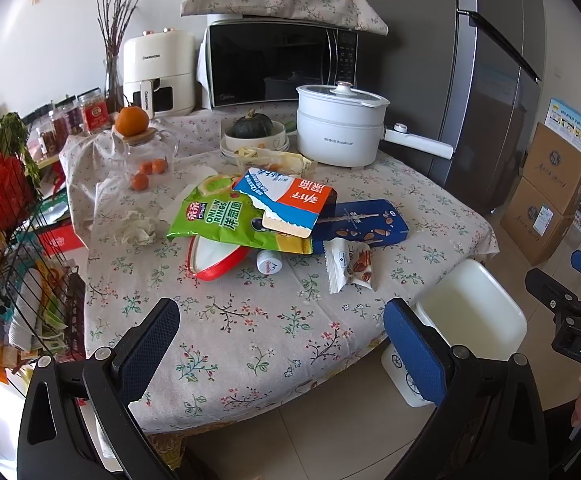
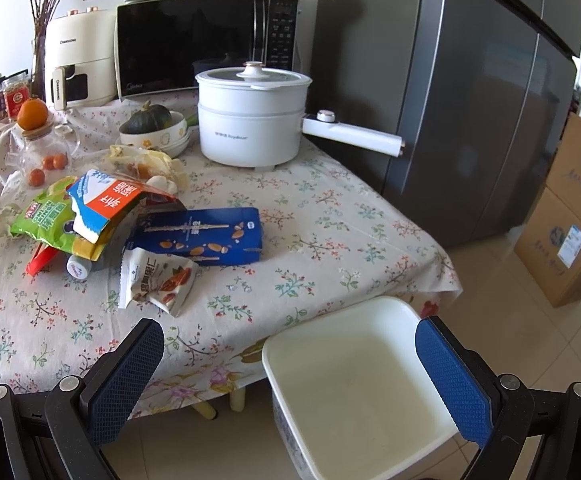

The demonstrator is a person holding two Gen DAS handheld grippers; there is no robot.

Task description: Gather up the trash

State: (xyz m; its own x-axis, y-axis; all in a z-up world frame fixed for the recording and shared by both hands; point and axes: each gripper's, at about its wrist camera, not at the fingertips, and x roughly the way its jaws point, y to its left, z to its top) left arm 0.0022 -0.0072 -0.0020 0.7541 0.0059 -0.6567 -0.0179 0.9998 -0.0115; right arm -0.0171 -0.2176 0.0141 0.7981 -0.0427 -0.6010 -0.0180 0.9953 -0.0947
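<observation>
Fingers on both the left gripper [image 1: 282,344] and right gripper [image 2: 290,380] are spread wide, pinching nothing. Trash sits mid-bench on the floral cloth: green crinkly onion-ring bag [image 1: 226,220], dark blue flat almond box [image 2: 202,236], white nut wrapper [image 2: 156,280]. Empty white square plastic bin [image 2: 354,392] stands on the floor just beside the bench [image 1: 250,320].

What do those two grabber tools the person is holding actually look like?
Each one is a black plastic frame with silver screws, ending in two flat fingers faced with blue, dimpled rubber pads. The left gripper and right gripper look alike. In the left camera's view, the right tool's body bears a white "DAS" label.
</observation>
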